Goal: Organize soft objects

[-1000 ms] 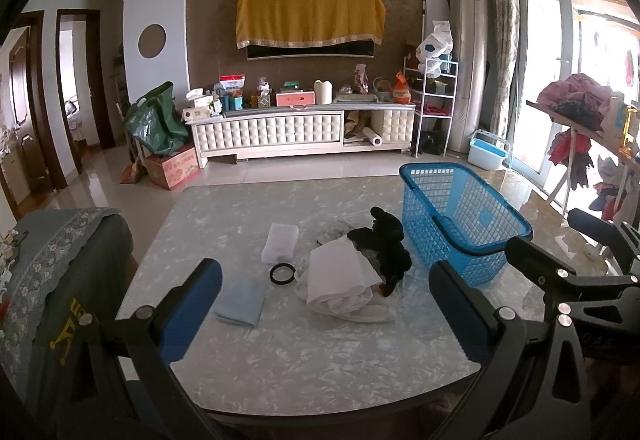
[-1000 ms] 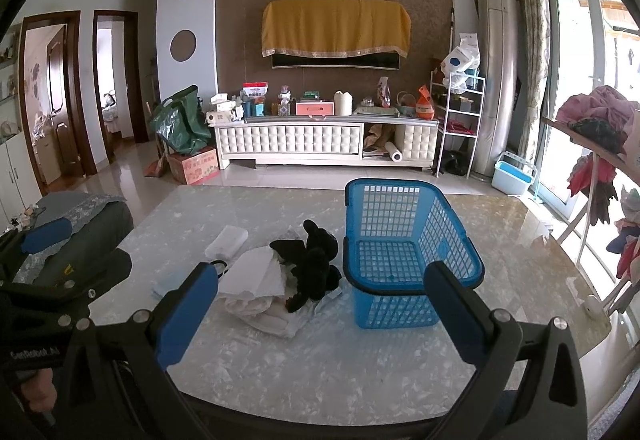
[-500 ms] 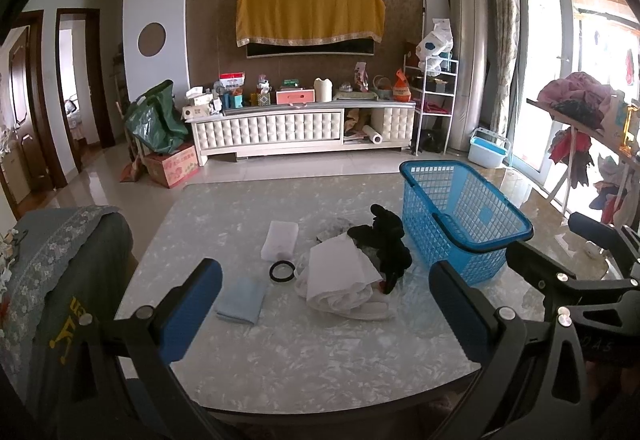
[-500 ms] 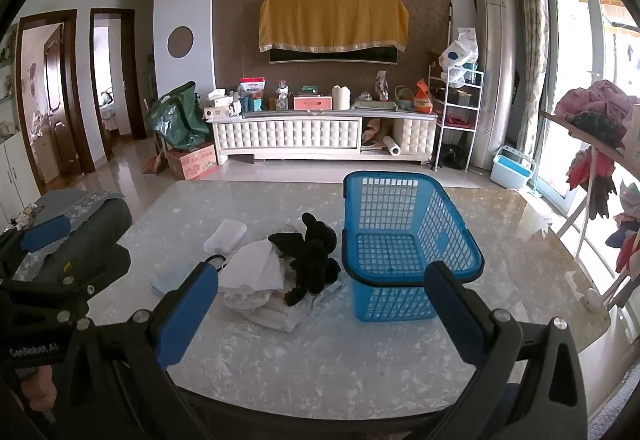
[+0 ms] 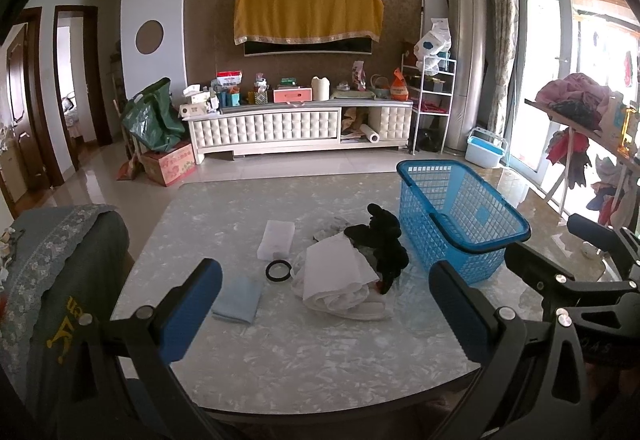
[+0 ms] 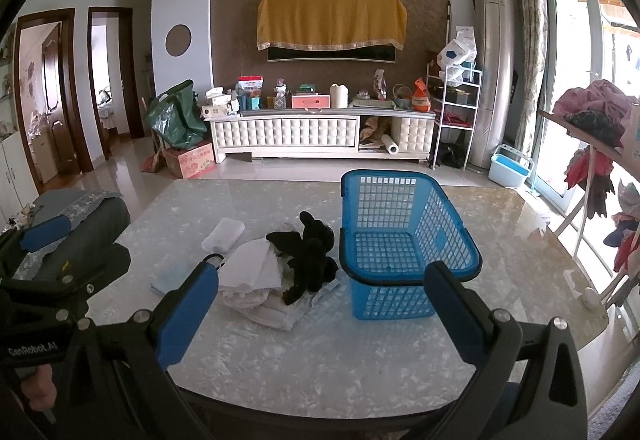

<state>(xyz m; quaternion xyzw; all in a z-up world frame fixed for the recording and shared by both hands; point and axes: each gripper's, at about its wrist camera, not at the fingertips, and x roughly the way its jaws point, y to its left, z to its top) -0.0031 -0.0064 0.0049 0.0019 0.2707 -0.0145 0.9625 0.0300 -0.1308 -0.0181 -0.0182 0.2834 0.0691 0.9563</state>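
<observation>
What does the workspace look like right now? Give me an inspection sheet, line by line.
Surface: marble-pattern table, near half bare.
Job's things: blue basket upright and empty at the right; black plush toy lying on a pile of white cloths just left of it; folded white towel and light blue cloth further left, each apart from the pile.
Clutter: black ring lying between the towel and the pile.
Grippers: left gripper and right gripper, jaws wide open, empty, held short of the items.
Cables: nothing seen.
Surroundings: covered chair back at the table's left; TV cabinet on the far wall; clothes rack at the right.
</observation>
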